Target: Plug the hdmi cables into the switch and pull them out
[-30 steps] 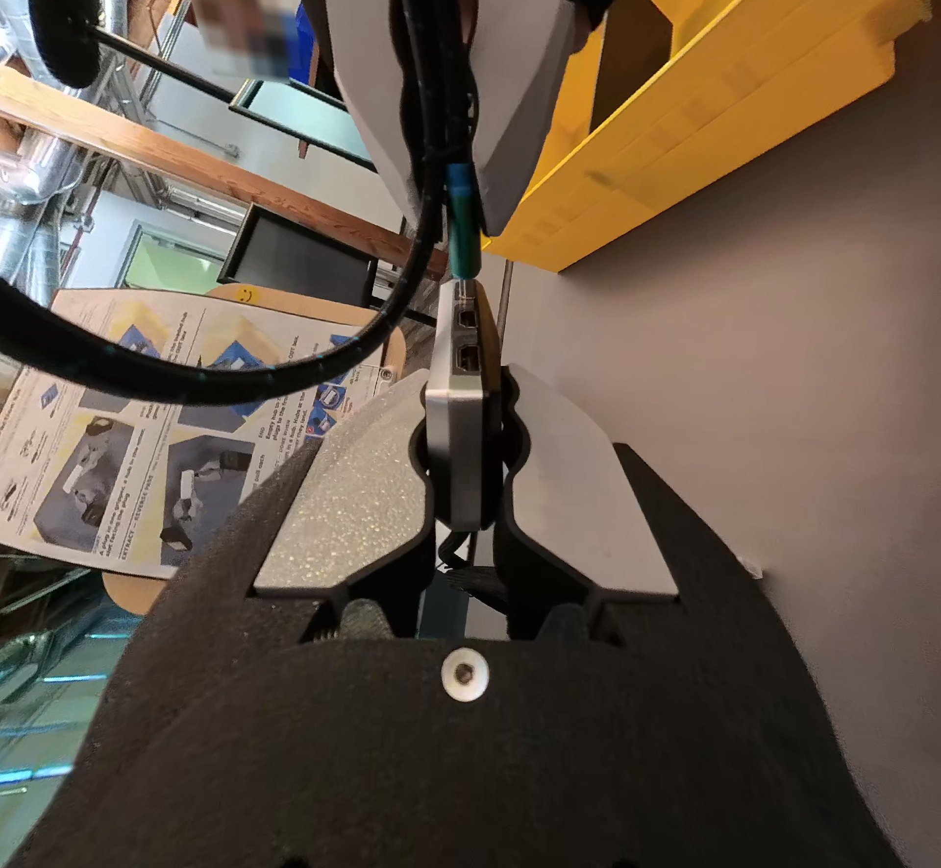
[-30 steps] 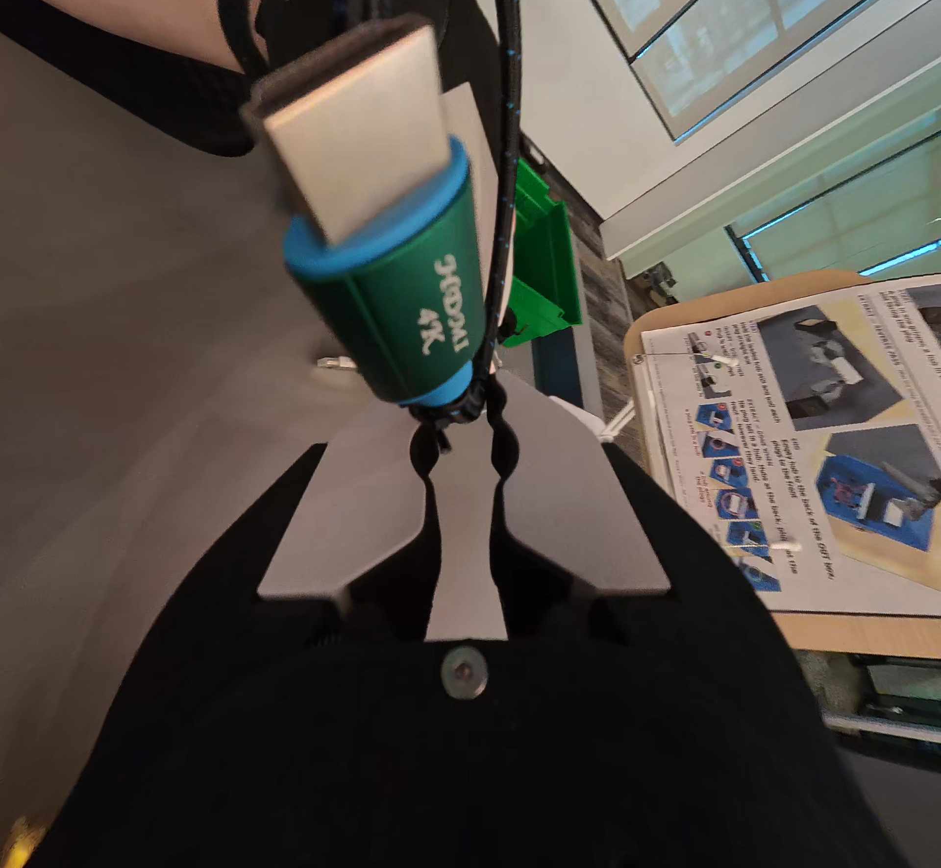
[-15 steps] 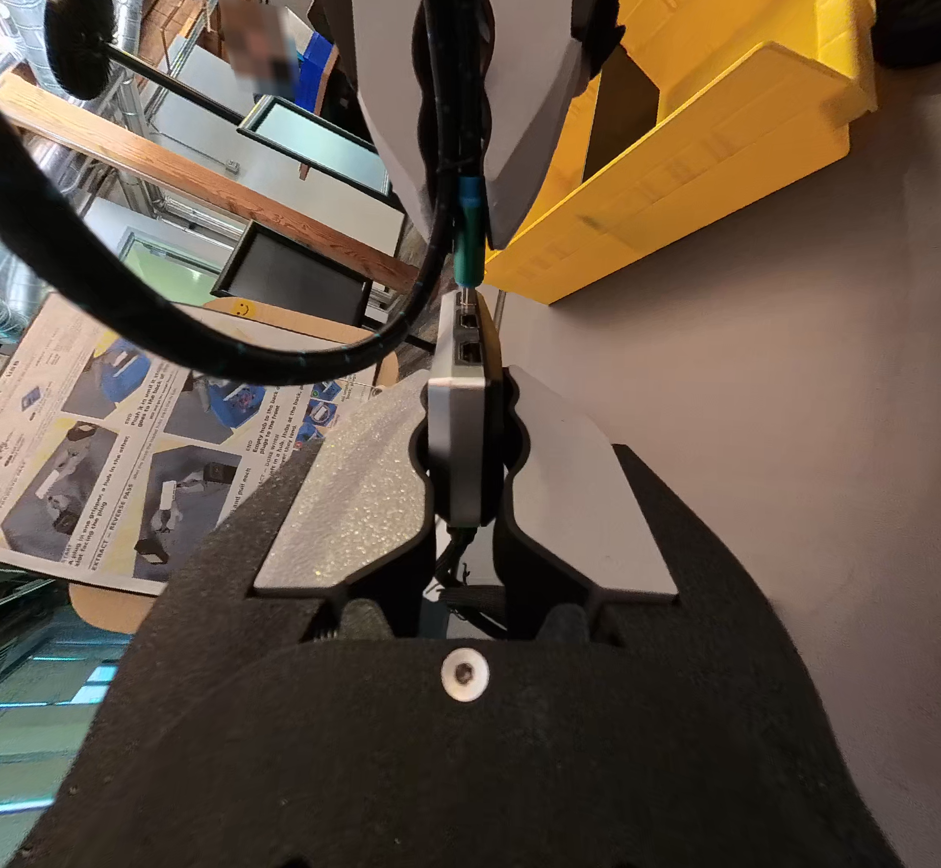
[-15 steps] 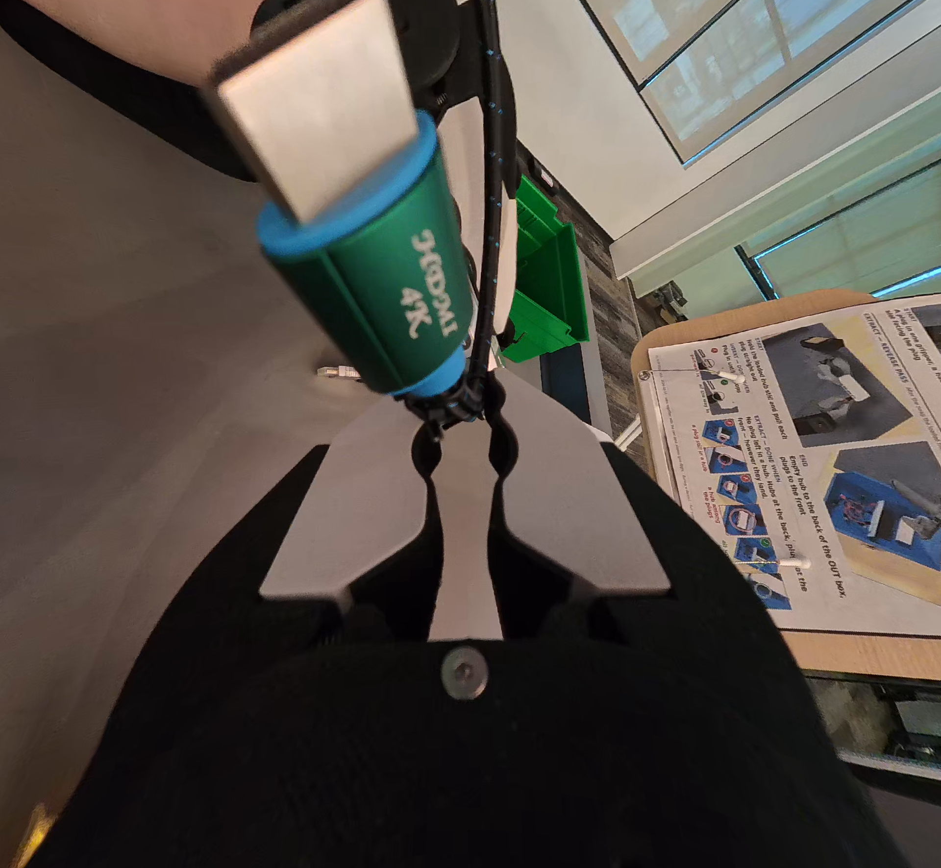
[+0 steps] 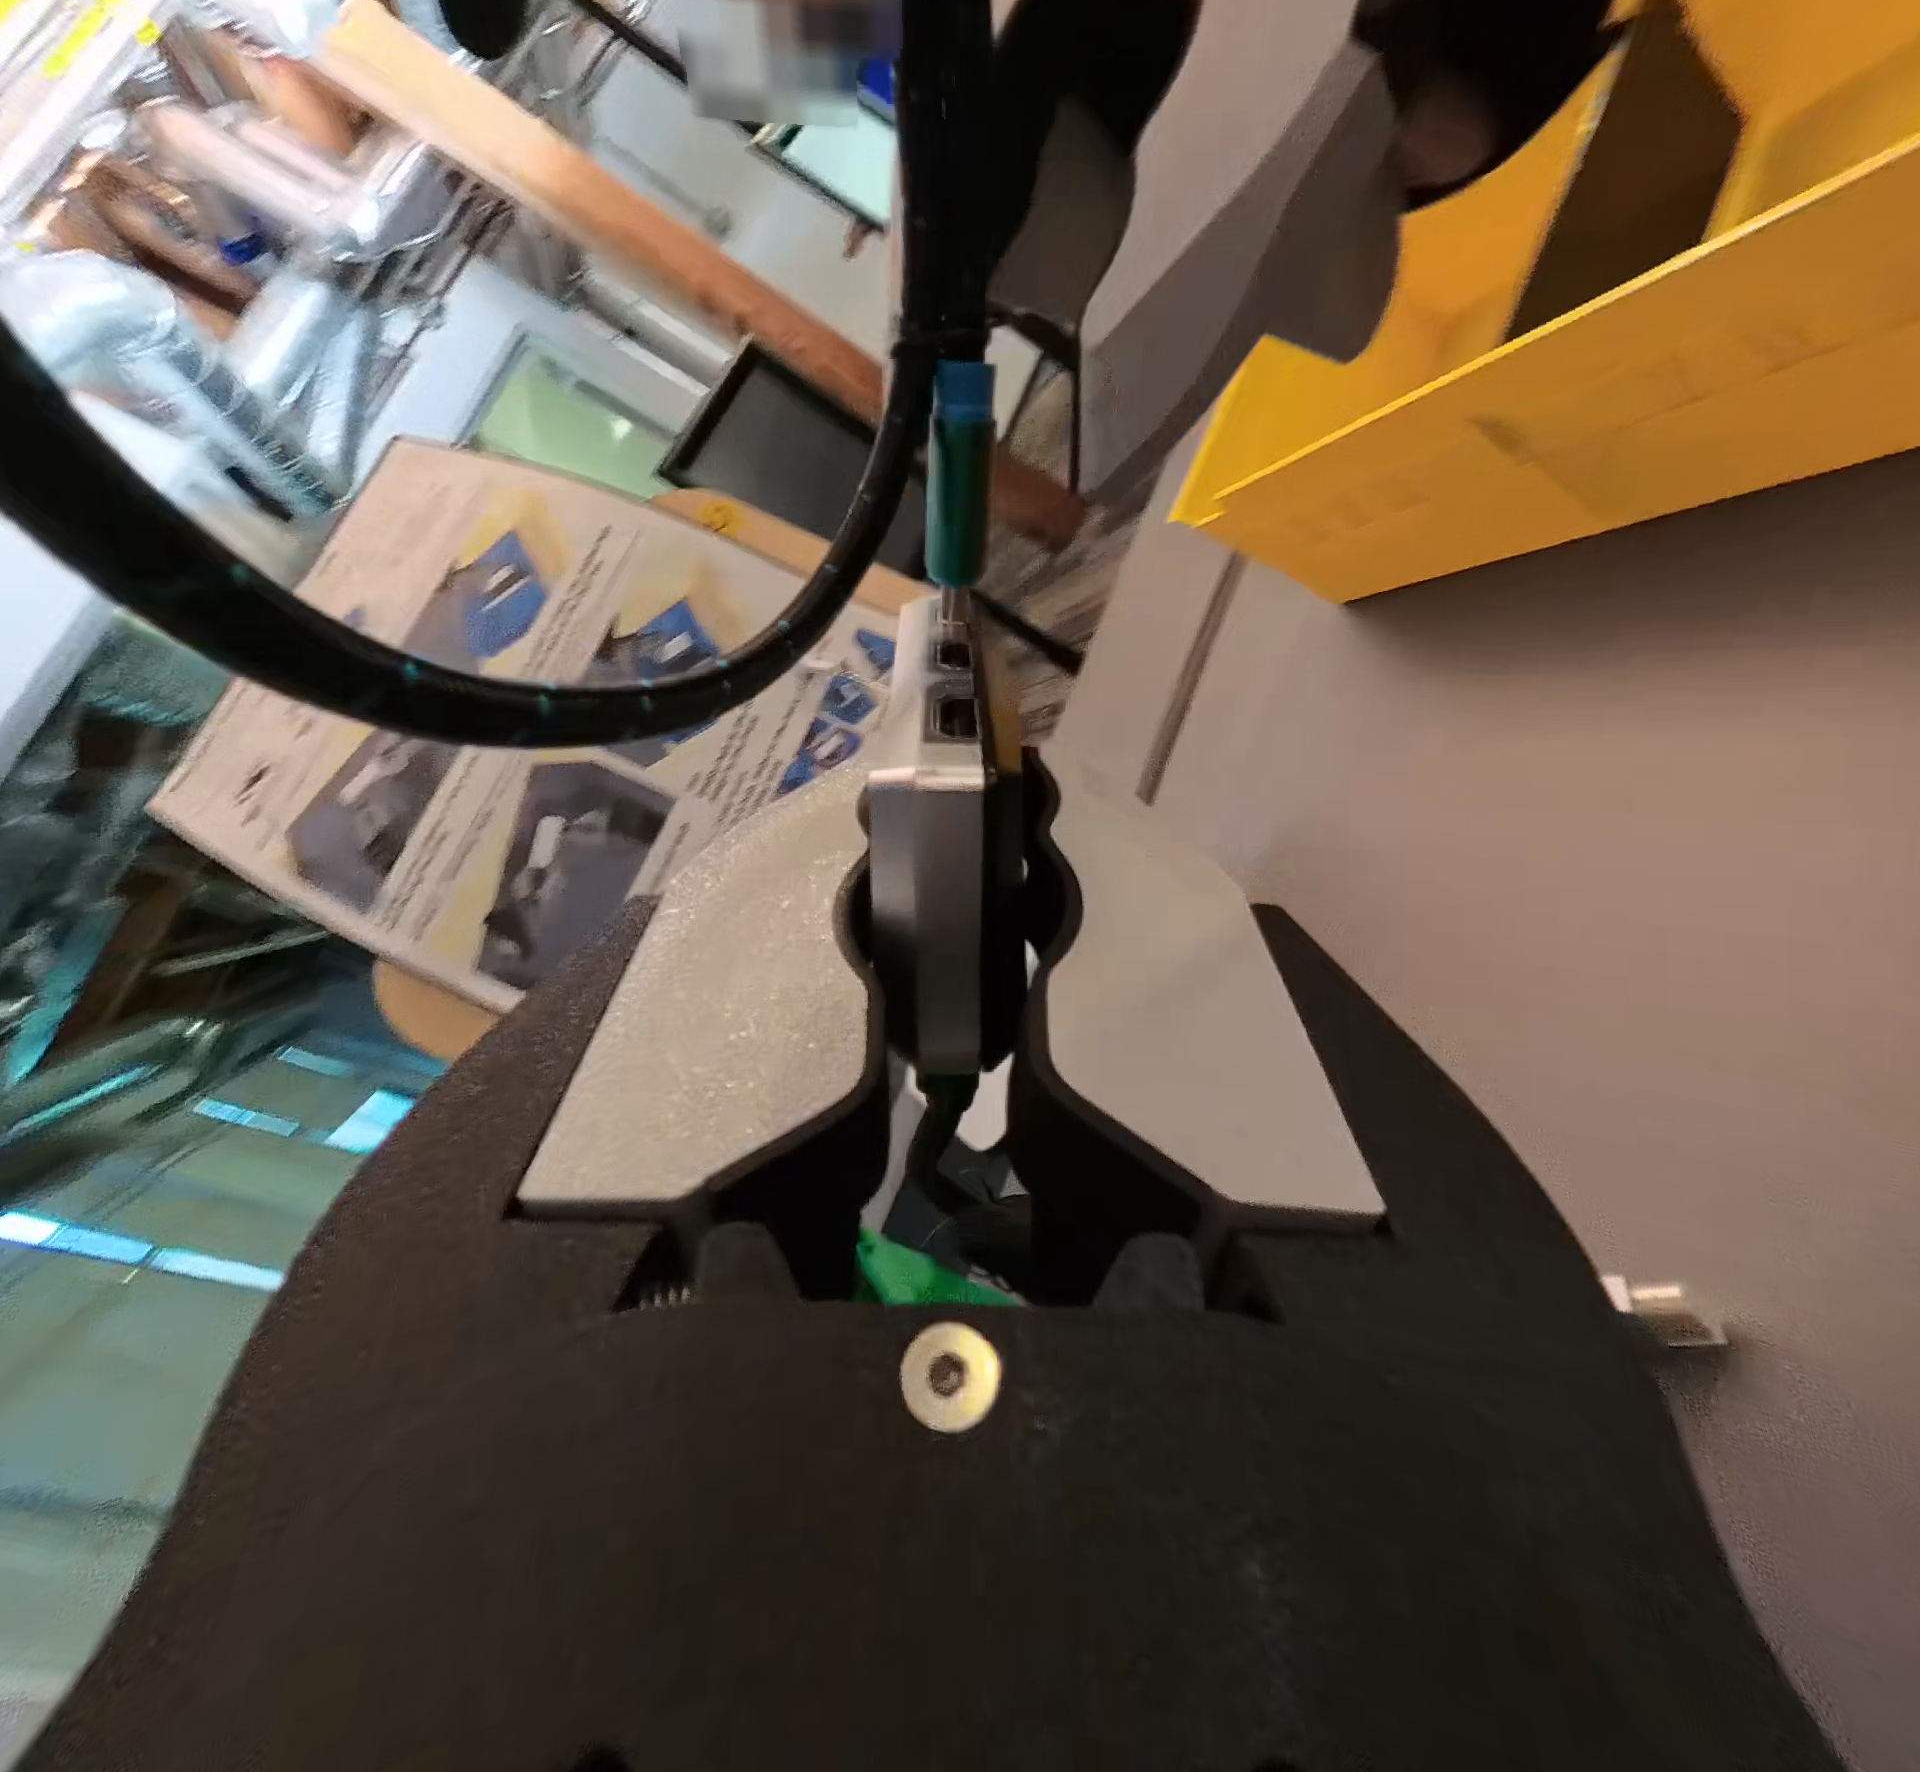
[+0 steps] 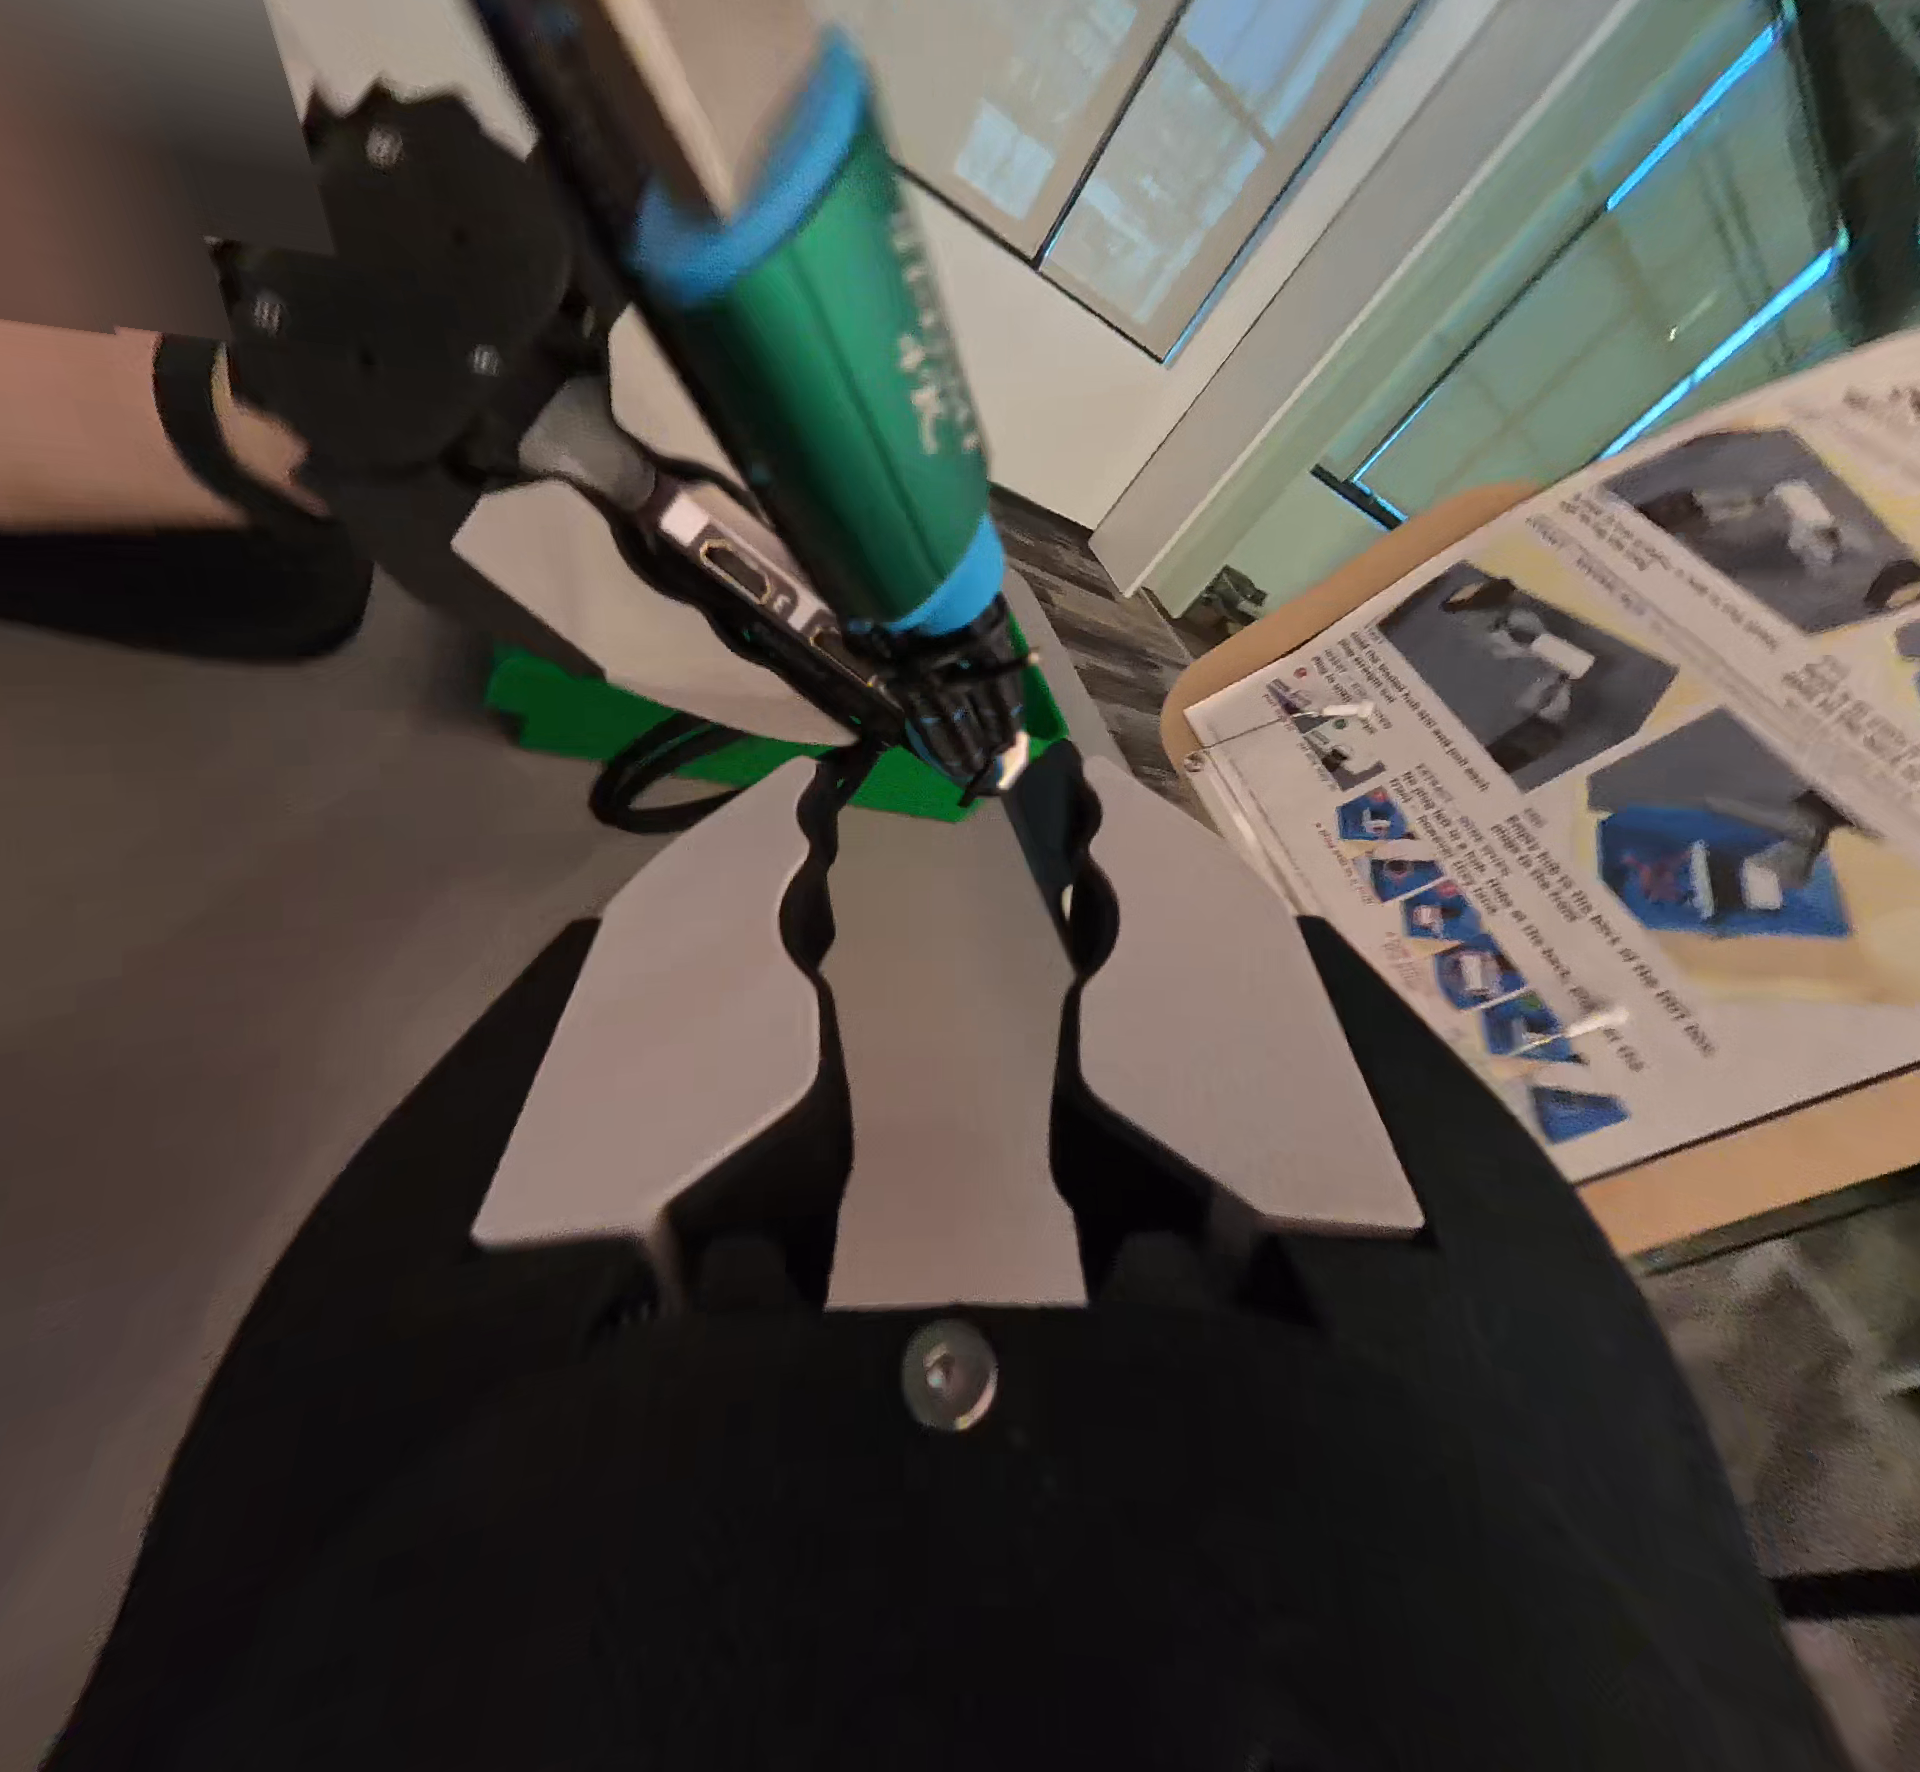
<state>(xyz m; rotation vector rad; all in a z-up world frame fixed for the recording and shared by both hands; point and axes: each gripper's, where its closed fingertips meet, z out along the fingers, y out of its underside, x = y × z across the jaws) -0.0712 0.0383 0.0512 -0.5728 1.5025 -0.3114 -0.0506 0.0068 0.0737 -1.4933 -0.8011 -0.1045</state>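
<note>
Backing away from the seated green-and-blue HDMI plug (image 6: pixel 821 351), its jaws now parted and empty, the right gripper (image 6: pixel 951 875) is leaving unplugging undone while the left gripper (image 5: pixel 940 891) is clamping the flat silver switch (image 5: pixel 930 881).

A grey table (image 5: pixel 1558 891) carries a yellow bin (image 5: pixel 1662 351), a green bin (image 6: pixel 582 725) and a small metal piece (image 5: pixel 1662 1317).

A workshop or lab: yellow storage bins (image 5: pixel 1621 351) on a grey worktop (image 5: pixel 1558 891), exposed ductwork (image 5: pixel 94 340), and an illustrated instruction sheet (image 6: pixel 1621 756).
</note>
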